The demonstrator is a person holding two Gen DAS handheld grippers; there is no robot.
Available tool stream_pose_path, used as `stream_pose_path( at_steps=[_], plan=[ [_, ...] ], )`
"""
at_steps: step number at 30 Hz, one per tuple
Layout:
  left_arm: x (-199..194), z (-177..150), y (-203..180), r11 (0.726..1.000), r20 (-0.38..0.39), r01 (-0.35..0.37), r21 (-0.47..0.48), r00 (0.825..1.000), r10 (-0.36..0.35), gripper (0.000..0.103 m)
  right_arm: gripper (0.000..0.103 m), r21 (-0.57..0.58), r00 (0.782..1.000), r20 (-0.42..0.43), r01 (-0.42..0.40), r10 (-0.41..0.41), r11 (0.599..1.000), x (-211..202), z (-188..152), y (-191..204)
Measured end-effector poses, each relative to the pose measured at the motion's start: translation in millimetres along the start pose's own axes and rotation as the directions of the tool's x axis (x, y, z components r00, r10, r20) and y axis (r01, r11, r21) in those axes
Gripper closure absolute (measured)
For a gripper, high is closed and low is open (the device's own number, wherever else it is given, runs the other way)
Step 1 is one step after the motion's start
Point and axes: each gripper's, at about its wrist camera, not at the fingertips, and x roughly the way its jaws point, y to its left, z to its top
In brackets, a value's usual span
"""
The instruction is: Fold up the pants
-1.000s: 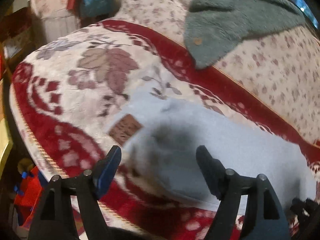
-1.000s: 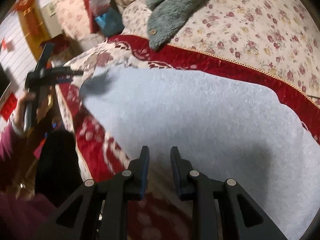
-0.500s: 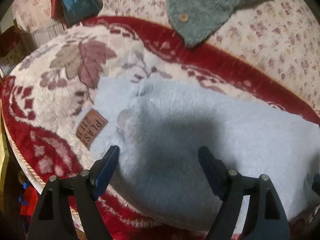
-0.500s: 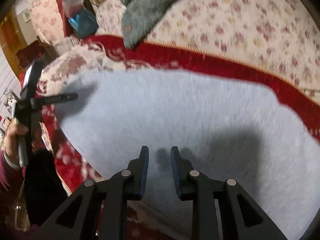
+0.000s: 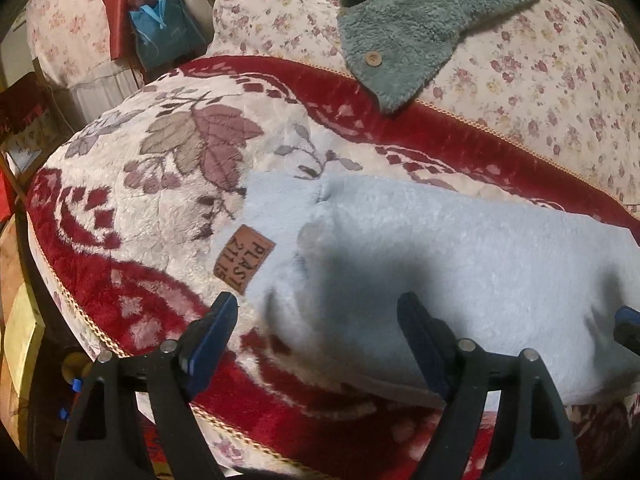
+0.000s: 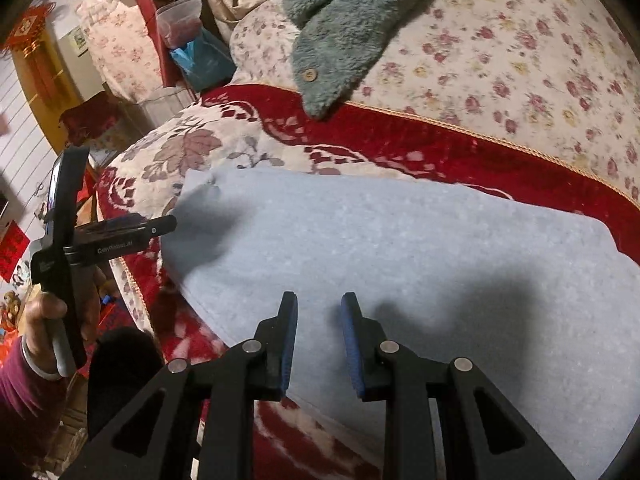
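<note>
Pale blue fleece pants (image 5: pixel 460 264) (image 6: pixel 400 248) lie folded flat on a red and cream floral blanket (image 5: pixel 160 184) (image 6: pixel 400 140). A brown leather patch (image 5: pixel 244 258) marks their left end. My left gripper (image 5: pixel 318 320) is wide open just above the pants' left front edge, holding nothing. It also shows in the right wrist view (image 6: pixel 160 226) at the pants' left end. My right gripper (image 6: pixel 318 320) hovers over the pants' front edge, jaws a little apart and empty. Its tip shows in the left wrist view (image 5: pixel 626 326).
A teal fleece garment (image 5: pixel 420 12) (image 6: pixel 344 28) with a button lies on the floral bedspread (image 5: pixel 560 80) (image 6: pixel 520 52) behind. Blue bags (image 5: pixel 164 36) and clutter stand at the far left. The bed edge drops off at the front left.
Both grippers have pulled back slightly from the pants and stayed empty. The left view shifted right, and the pants' left end now lies settled and flat.
</note>
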Motion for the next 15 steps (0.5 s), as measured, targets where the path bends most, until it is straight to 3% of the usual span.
stream_pose_path(
  at_steps=[4,6,7,11,15],
  plan=[
    [3.1,0.9,12.8,0.999,-0.016,0.033,-0.020,0.999,-0.034,0.021,0.069,0.011,1.000,0.000,-0.003,0.003,1.000,4.5,2.7,4.1],
    [4.5,0.6,16.3,0.999,-0.018,0.035,-0.023,0.999,-0.036,0.021,0.053,0.017,1.000,-0.004,-0.007,0.007,1.000,6.2,3.3,4.8],
    [5.4,0.4,18.5,0.999,-0.020,0.036,-0.023,0.999,-0.036,0.021,0.051,0.018,1.000,-0.005,-0.008,0.009,1.000,6.4,3.3,4.8],
    [11.3,-0.6,36.0,0.997,-0.058,0.065,-0.052,0.996,-0.068,0.019,0.047,0.017,1.000,-0.009,-0.015,0.015,1.000,7.6,3.2,6.3],
    [19.6,-2.5,64.2,0.978,-0.110,0.128,-0.167,0.983,-0.148,0.017,0.046,0.028,0.999,-0.018,-0.028,0.028,0.999,11.9,1.4,5.6]
  ],
)
